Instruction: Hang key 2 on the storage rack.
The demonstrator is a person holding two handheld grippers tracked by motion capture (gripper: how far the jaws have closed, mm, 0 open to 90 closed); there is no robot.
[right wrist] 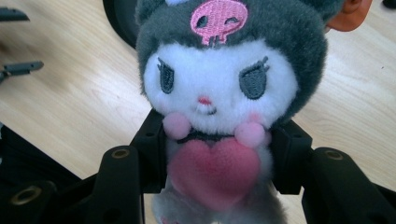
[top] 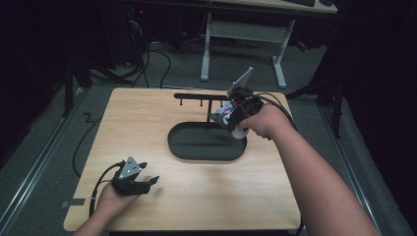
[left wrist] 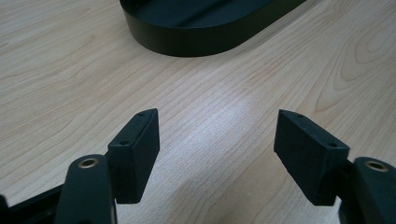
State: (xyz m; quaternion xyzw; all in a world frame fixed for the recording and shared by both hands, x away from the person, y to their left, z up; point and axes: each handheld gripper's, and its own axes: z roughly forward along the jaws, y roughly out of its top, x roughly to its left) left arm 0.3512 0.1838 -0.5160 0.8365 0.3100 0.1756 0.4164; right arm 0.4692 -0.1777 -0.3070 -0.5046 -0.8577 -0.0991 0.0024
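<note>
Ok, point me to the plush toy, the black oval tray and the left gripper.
plush toy (right wrist: 219, 88): right gripper view, on its white face.
black oval tray (top: 196, 153): high view, on its near rim.
left gripper (top: 150, 182): high view, between its open fingertips.

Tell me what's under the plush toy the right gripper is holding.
Under the plush toy, clamped in the right gripper, lie the wooden table and part of the black tray. The toy's body hides what lies directly beneath.

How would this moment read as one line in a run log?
right gripper: shut on plush toy, held above black tray by hook rack | left gripper: open, nothing between jaws, low over table
</note>
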